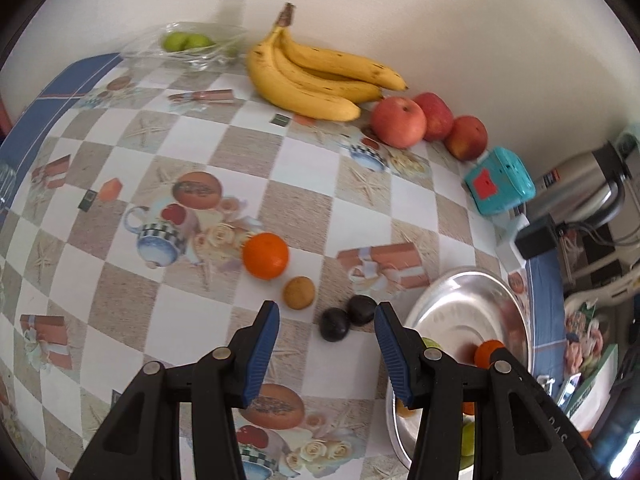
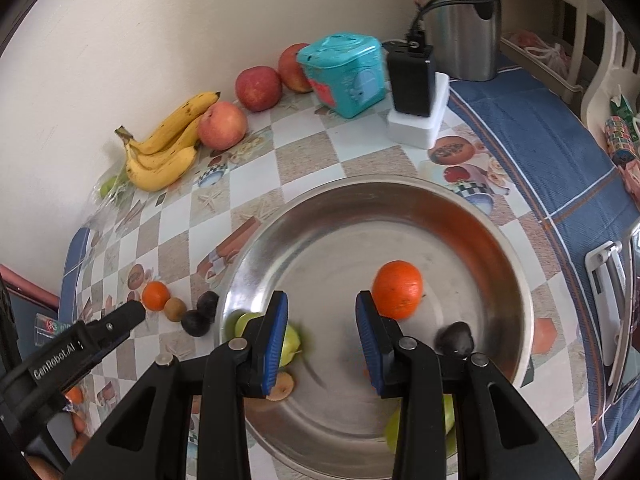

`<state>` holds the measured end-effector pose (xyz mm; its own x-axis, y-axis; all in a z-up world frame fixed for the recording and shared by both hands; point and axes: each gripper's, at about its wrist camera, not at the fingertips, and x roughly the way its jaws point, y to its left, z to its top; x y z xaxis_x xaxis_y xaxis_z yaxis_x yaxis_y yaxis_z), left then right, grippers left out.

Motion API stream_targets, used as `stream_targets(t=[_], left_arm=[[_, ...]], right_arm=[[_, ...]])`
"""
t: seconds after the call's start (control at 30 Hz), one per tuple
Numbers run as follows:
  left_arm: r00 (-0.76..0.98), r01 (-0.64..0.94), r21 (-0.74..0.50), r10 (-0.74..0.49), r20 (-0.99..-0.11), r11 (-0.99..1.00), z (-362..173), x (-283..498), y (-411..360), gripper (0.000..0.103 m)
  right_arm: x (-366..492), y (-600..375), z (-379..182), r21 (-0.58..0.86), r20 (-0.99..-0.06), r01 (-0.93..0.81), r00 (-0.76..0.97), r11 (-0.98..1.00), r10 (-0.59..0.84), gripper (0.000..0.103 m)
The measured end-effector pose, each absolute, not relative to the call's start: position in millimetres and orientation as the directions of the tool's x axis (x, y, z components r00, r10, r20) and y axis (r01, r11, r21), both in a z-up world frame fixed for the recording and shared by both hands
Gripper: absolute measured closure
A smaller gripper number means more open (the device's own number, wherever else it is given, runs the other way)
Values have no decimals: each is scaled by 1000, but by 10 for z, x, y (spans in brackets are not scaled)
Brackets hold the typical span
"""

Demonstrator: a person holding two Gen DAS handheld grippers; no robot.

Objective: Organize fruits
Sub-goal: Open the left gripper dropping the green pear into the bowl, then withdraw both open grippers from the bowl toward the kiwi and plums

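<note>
Left gripper [image 1: 326,344]: jaws apart, nothing between them, above the table.
Just ahead: two dark fruits [image 1: 347,317], touching, lying in line with the gap.
Beyond: small brown fruit [image 1: 298,292], then orange [image 1: 265,255], off to its left.
Right gripper [image 2: 322,340]: jaws apart, empty, over the metal bowl [image 2: 516,280].
Nearer hand: left, probably.

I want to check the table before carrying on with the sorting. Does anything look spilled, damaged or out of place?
Nothing is spilled or damaged. The only non-fruit among the fruit is the teal toy box, standing beside the red apples by the wall.
</note>
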<state>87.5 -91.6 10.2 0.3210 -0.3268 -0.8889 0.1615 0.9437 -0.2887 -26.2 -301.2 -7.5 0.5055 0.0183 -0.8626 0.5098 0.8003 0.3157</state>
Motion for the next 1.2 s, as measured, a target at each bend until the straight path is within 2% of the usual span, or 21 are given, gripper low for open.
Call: stream_targets(t=[0.3, 0.33, 0.37, 0.43, 0.53, 0.63, 0.77, 0.93, 1.07, 1.2], left_arm=[[320, 128, -284, -310, -895, 950, 81, 929, -808, 48], [319, 126, -277, -303, -898, 953, 73, 930, -807, 41], [320, 123, -266, -292, -901, 956, 64, 931, -806, 34], [321, 120, -239, -266, -909, 964, 44, 934, -805, 29], [324, 113, -205, -231, -917, 972, 20, 945, -788, 23], [335, 100, -168, -192, -923, 981, 1, 952, -766, 13], [356, 93, -128, -153, -922, 987, -4, 958, -745, 0], [374, 105, -86, -119, -920, 991, -3, 963, -748, 0], [385, 106, -74, -109, -916, 992, 3, 964, -738, 0], [399, 103, -73, -109, -911, 992, 23, 967, -717, 0]], right_arm=[[-173, -2864, -67, 303, -865, 478, 500, 825, 28, 66], [-167, -2857, -71, 297, -867, 477, 497, 827, 25, 64], [-165, -2853, -74, 292, -869, 476, 494, 830, 22, 58], [-156, -2850, -83, 281, -873, 478, 487, 832, 16, 46], [-146, -2852, -98, 272, -878, 479, 479, 835, 11, 44], [-139, -2843, -107, 255, -882, 480, 471, 839, -2, 30], [-134, -2832, -108, 231, -886, 477, 464, 848, -20, 28], [-130, -2827, -116, 217, -888, 477, 459, 852, -31, 26], [-125, -2821, -108, 206, -886, 474, 461, 856, -42, 16], [-125, -2804, -78, 183, -878, 470, 473, 864, -71, 16]])
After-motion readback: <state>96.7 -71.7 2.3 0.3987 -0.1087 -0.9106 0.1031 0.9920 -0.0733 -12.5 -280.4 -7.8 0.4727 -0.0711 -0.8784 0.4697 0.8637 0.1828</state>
